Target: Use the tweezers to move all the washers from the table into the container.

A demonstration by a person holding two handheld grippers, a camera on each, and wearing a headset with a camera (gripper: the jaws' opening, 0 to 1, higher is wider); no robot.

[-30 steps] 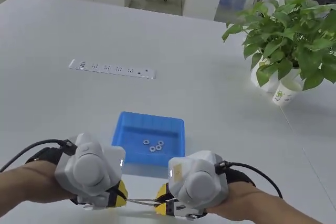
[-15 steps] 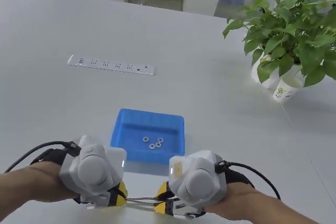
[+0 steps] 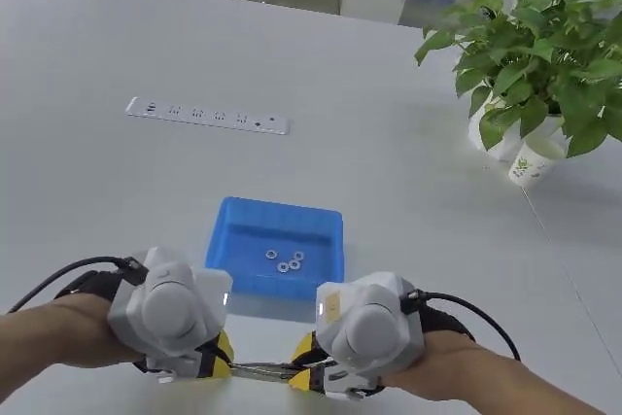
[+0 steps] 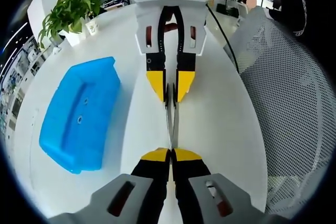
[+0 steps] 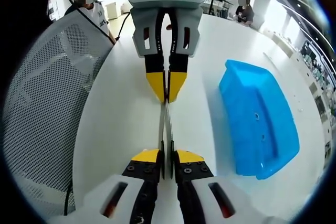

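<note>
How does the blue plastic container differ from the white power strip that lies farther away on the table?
The blue plastic container is a wide open tray with raised walls; the white power strip is a long, narrow, flat bar. The container holds small metal washers; nothing is plugged into the strip. Both lie flat on the white table.
</note>
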